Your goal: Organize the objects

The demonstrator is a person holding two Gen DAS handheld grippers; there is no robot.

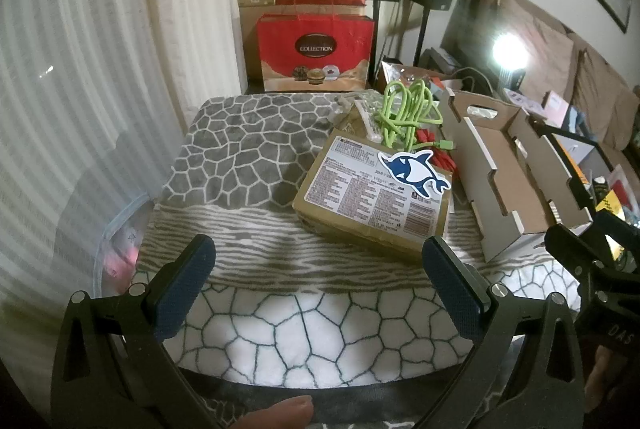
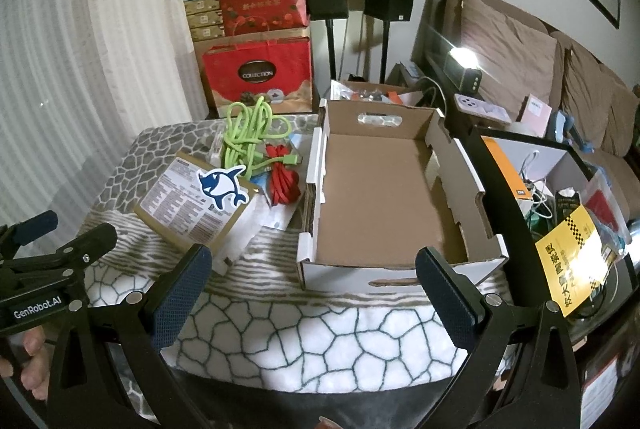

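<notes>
Hovering over the blanket-covered bench [image 1: 248, 165], left tongs [image 1: 320, 281] and right tongs [image 2: 312, 289] both gape wide, nothing between them. Brown package [image 1: 372, 197] with dolphin sticker [image 1: 414, 171] lies flat; green cable [image 2: 248, 137] and red cable [image 2: 282, 181] bunched just behind it. Open cardboard tray [image 2: 384, 271] sits beside them.
</notes>
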